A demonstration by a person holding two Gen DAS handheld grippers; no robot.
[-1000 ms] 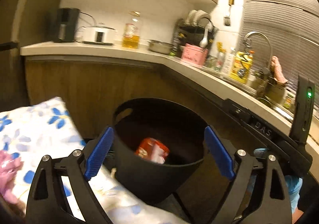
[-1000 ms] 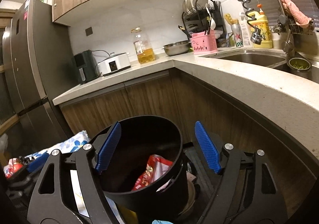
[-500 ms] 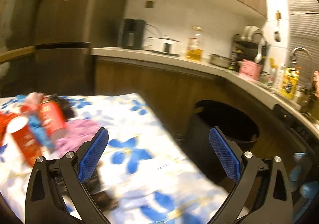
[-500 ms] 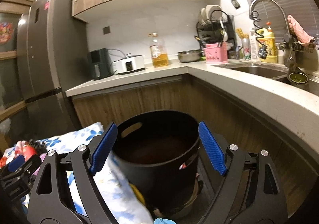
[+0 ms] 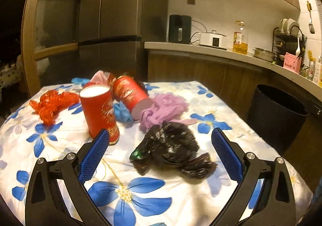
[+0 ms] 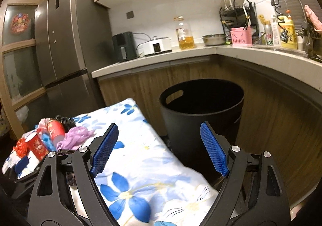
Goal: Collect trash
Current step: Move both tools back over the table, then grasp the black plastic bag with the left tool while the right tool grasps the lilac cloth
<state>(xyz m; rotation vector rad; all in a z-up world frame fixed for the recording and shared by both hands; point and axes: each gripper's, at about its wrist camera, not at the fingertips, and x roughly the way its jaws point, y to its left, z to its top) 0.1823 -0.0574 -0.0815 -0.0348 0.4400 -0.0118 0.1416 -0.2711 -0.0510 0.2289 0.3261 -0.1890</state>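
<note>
We hold the left gripper (image 5: 160,158) wide open, nothing between its jaws. Just ahead, near the surface's (image 5: 140,201) front edge, lies the crumpled black bag (image 5: 173,151): light, soft, slippery; we judge a pinch on its bunched middle best. Right gripper (image 6: 159,150) open, empty. Beyond the right edge: bin (image 6: 201,109).

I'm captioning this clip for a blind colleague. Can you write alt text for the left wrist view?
The open left tongs hover empty over a crumpled black plastic bag on a flowered tablecloth. Behind it lie a purple bag, two red cans, one upright, and red netting; a black bin stands at right.
</note>
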